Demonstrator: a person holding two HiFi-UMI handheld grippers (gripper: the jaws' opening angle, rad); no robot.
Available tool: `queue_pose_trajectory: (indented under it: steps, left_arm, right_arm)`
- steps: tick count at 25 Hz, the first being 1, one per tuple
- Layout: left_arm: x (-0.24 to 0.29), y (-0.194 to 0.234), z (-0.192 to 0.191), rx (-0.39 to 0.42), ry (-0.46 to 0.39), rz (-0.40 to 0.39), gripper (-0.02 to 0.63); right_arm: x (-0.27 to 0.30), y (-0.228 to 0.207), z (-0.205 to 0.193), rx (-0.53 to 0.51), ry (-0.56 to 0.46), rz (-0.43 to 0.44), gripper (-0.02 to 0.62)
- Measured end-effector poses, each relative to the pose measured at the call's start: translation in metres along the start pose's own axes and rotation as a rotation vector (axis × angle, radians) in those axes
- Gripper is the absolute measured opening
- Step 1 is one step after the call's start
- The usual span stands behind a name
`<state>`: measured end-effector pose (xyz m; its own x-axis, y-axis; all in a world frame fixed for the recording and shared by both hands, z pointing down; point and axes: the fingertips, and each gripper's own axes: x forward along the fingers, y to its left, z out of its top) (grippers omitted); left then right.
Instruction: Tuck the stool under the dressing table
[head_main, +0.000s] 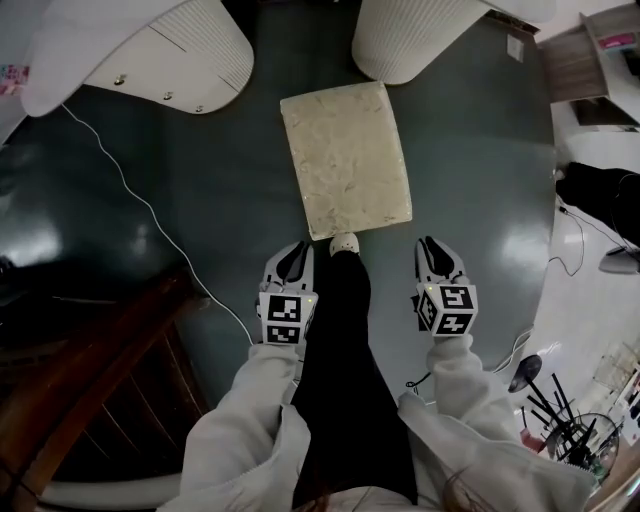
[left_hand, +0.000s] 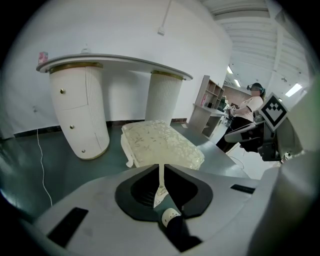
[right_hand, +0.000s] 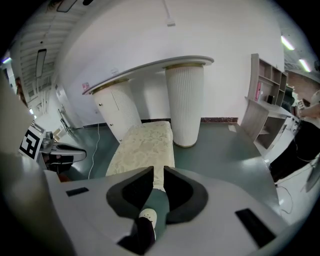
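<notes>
Where the person's shoe (head_main: 344, 244) stands at six o'clock, the left gripper (head_main: 294, 250) holds its jaws pressed together; the right gripper (head_main: 434, 245) has jaws slightly spread, empty; beyond, at twelve o'clock, the stool (head_main: 345, 160) stands just before the table (head_main: 170, 55).

- stool (head_main: 345, 160): cream seat with a faint floral brocade;
- dressing table (left_hand: 80, 110): white, vertically ribbed pedestals; gold band under the top; small gold knobs;
- floor (head_main: 200, 200): glossy dark teal;
- left gripper (head_main: 299, 248) and right gripper (head_main: 431, 244): pale grey shells, black pads, black-and-white square markers;
- trousers (head_main: 345, 380): black;
- shoe (head_main: 344, 243): white
</notes>
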<state>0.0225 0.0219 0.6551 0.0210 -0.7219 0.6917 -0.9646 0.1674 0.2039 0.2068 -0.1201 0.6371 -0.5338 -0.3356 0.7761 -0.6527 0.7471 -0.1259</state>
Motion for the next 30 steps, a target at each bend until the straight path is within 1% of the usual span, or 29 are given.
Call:
queue_pose_trajectory:
  steps: [2, 5, 7, 8, 9, 10, 13, 15, 17, 20, 25, 28, 30]
  left_arm:
    - [0.010, 0.000, -0.011, -0.007, 0.015, -0.012, 0.016]
    - [0.021, 0.002, -0.026, -0.008, 0.037, -0.013, 0.017]
    - [0.028, 0.004, -0.037, -0.004, 0.059, -0.015, 0.028]
    - [0.032, 0.005, -0.043, -0.007, 0.072, -0.020, 0.070]
    - [0.035, 0.004, -0.048, -0.013, 0.085, -0.029, 0.140]
    - [0.039, 0.004, -0.054, -0.020, 0.099, -0.039, 0.165]
    - [0.049, 0.001, -0.070, -0.014, 0.140, -0.064, 0.191]
    - [0.057, -0.001, -0.081, 0.004, 0.158, -0.078, 0.222]
    - [0.067, -0.003, -0.088, 0.007, 0.159, -0.083, 0.236]
    - [0.077, -0.004, -0.094, -0.005, 0.168, -0.079, 0.244]
    - [0.091, -0.004, -0.102, 0.007, 0.227, -0.081, 0.252]
    - [0.099, -0.002, -0.101, 0.011, 0.225, -0.073, 0.253]
    - [0.103, 0.000, -0.097, 0.012, 0.221, -0.068, 0.253]
  right_arm:
    - [0.011, 0.001, -0.005, -0.015, 0.009, 0.017, 0.133]
    - [0.026, 0.004, -0.016, -0.035, 0.028, 0.042, 0.199]
    - [0.035, 0.004, -0.024, -0.049, 0.043, 0.053, 0.216]
    - [0.041, 0.003, -0.028, -0.056, 0.049, 0.058, 0.221]
    - [0.046, 0.002, -0.031, -0.063, 0.055, 0.062, 0.227]
    - [0.051, 0.000, -0.035, -0.070, 0.061, 0.065, 0.235]
    - [0.067, -0.004, -0.044, -0.075, 0.087, 0.077, 0.258]
    - [0.077, -0.006, -0.052, -0.071, 0.113, 0.094, 0.299]
    - [0.087, -0.009, -0.059, -0.076, 0.136, 0.102, 0.336]
    - [0.095, -0.015, -0.064, -0.096, 0.152, 0.098, 0.348]
    - [0.111, -0.019, -0.072, -0.166, 0.193, 0.124, 0.359]
    - [0.122, -0.019, -0.074, -0.211, 0.210, 0.142, 0.359]
    - [0.126, -0.016, -0.071, -0.239, 0.210, 0.163, 0.347]
